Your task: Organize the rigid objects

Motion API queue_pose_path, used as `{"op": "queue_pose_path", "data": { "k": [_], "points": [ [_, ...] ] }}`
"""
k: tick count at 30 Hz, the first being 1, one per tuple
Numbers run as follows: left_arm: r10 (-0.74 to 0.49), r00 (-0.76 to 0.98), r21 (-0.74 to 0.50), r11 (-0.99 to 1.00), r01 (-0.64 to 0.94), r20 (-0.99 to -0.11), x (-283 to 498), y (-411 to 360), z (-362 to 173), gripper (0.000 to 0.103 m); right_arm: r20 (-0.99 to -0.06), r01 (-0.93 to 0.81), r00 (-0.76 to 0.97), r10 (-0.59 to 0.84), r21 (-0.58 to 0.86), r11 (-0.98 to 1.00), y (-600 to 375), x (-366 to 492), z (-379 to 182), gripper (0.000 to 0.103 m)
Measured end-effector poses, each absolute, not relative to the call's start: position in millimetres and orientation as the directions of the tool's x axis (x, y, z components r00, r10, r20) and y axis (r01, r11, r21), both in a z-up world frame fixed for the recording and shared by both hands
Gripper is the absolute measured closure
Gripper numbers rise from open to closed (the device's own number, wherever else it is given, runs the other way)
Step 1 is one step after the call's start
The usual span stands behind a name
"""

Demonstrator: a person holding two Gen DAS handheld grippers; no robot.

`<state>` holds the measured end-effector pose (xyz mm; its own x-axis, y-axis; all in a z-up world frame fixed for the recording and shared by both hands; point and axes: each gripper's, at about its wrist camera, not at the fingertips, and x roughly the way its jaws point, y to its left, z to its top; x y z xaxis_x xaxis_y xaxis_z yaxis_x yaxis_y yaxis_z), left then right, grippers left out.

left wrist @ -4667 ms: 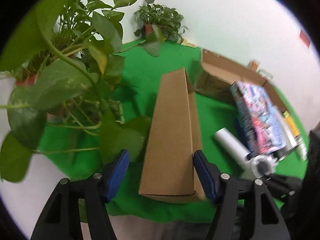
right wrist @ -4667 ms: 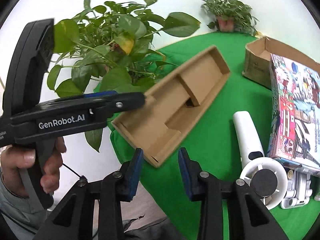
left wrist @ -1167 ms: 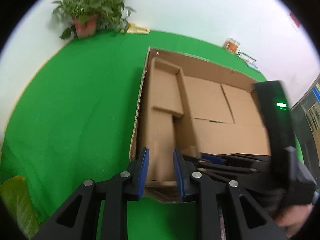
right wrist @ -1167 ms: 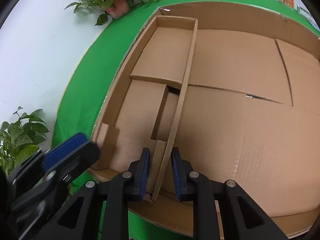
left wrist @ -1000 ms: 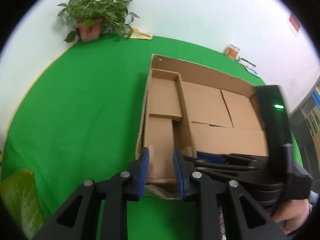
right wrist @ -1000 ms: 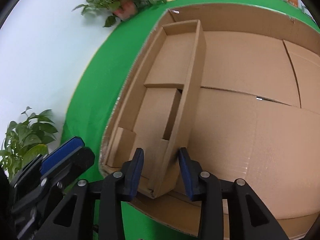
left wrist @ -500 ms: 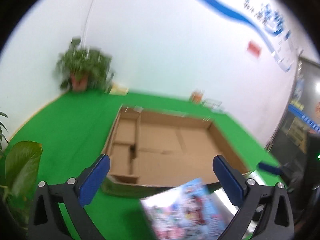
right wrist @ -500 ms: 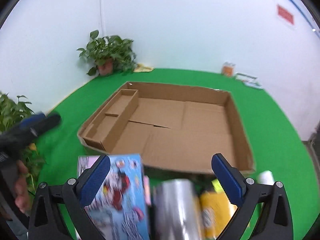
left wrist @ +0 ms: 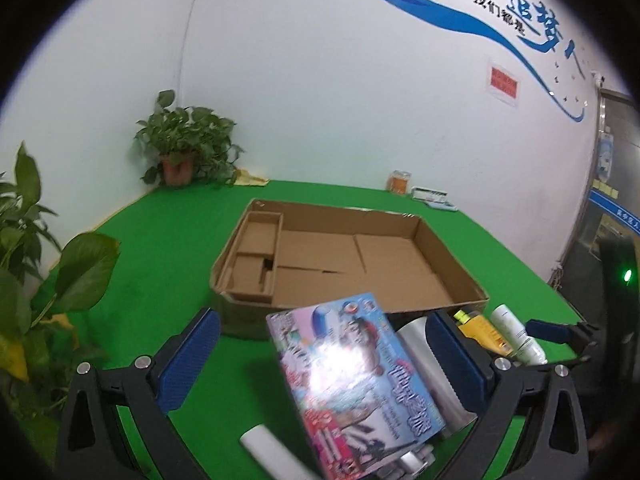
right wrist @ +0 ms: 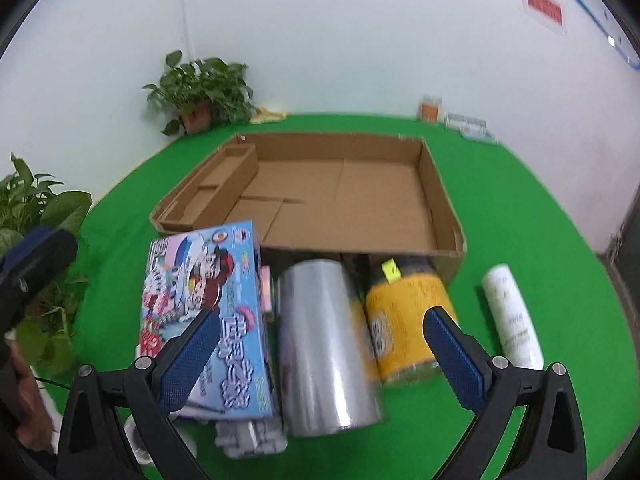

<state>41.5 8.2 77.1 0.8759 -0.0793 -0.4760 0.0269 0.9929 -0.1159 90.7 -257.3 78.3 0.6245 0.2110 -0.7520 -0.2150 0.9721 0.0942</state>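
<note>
On green felt (right wrist: 520,220) by white walls sits a cardboard tray (right wrist: 444,208).

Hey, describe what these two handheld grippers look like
Both the left gripper and right gripper have black plastic frames with triangular cutouts and silver screws, and textured blue finger pads. A green light glows on a black housing.

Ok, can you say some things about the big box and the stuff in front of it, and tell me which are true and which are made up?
1. The big cardboard box holds a smaller cardboard tray. True.
2. The silver roll is inside the box. False: it lies on the green cloth outside.
3. The right gripper is open. True.
4. The left gripper is squeezing the colourful box. False: it is open.
</note>
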Motion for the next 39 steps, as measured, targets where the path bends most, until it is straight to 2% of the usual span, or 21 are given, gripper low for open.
{"op": "queue_pose_path", "data": {
  "k": [3, 9, 19, 24, 28, 32, 35, 39],
  "points": [
    [-0.052, 0.862, -0.132, 0.991, -0.018, -0.505, 36, 20, 71, 0.001, -0.805, -0.176, 0.539, 0.246, 0.179, 0.968, -275, 91, 90, 0.001],
    [-0.014, 0.846, -0.166, 0.982, -0.089, -0.534, 38, 48, 58, 0.001, -0.866, -0.140, 0.432, 0.252, 0.211, 0.967, -272, 96, 103, 0.001],
    [0.008, 0.793, -0.145, 0.982, -0.121, -0.609, 58, 61, 40, 0.001, -0.886, -0.132, 0.352, 0.301, 0.271, 0.953, -252, 119, 116, 0.001],
    [-0.082, 0.778, -0.195, 0.979, -0.053, -0.623, 64, 59, 36, 0.001, -0.866, -0.187, 0.371, 0.336, 0.284, 0.940, -246, 117, 111, 0.001],
    [-0.206, 0.714, -0.263, 0.964, 0.031, -0.669, 77, 57, 24, 0.001, -0.843, -0.236, 0.365, 0.396, 0.327, 0.915, -247, 119, 77, 0.001],
    [-0.266, 0.685, -0.329, 0.944, 0.041, -0.678, 88, 61, 9, 0.001, -0.792, -0.360, 0.401, 0.459, 0.325, 0.875, -242, 117, 49, 0.001],
    [-0.362, 0.628, -0.410, 0.909, 0.074, -0.689, 99, 62, -3, 0.001, -0.787, -0.423, 0.381, 0.486, 0.319, 0.848, -225, 117, 31, 0.001],
    [-0.431, 0.554, -0.453, 0.885, 0.106, -0.712, 112, 55, -18, 0.002, -0.774, -0.503, 0.379, 0.508, 0.289, 0.815, -204, 118, 25, 0.001]
  ]
}}
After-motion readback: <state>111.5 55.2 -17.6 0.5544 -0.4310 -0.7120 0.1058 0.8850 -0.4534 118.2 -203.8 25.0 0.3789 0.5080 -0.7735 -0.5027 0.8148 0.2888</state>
